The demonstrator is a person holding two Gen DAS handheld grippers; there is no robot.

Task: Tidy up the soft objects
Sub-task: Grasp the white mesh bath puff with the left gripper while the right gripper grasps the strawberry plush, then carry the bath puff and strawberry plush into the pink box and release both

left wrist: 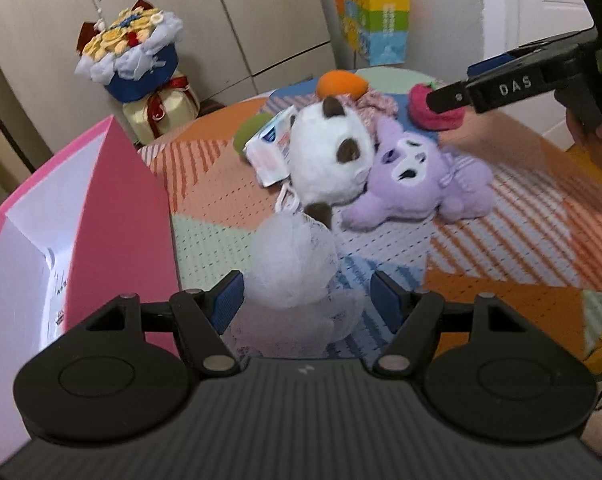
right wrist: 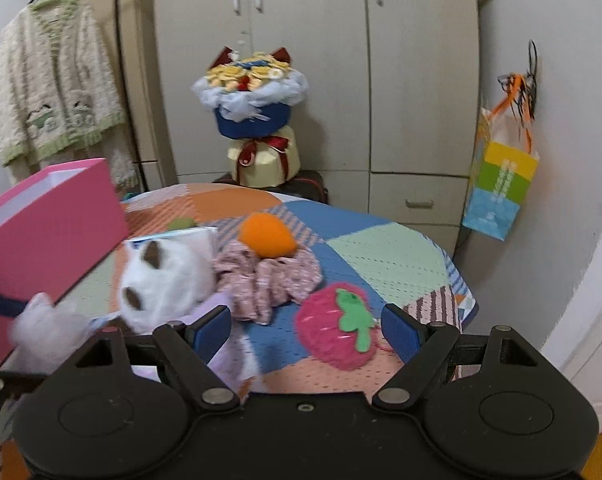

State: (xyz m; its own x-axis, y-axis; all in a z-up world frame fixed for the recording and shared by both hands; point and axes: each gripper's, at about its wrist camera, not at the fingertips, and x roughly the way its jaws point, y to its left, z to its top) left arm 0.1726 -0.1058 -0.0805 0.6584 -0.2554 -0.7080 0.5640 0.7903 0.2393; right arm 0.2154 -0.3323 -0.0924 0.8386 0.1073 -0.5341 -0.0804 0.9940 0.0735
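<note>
My left gripper (left wrist: 307,300) is open with a white mesh bath puff (left wrist: 291,266) between its pads, touching the left pad. A pink box (left wrist: 113,216) stands open just left of it. Beyond lie a white plush with brown ears (left wrist: 333,156) and a purple plush (left wrist: 417,180). My right gripper (right wrist: 307,330) is open above a pink knitted strawberry (right wrist: 335,326); it also shows in the left wrist view (left wrist: 445,100). An orange soft carrot (right wrist: 267,234) rests on a pink scrunchie (right wrist: 269,276).
The objects lie on a round table with a patchwork cloth (right wrist: 385,248). A tissue pack (left wrist: 269,148) and a green soft item (left wrist: 251,132) sit behind the white plush. A flower box stack (right wrist: 257,120), wardrobe and hanging paper bag (right wrist: 501,192) stand behind.
</note>
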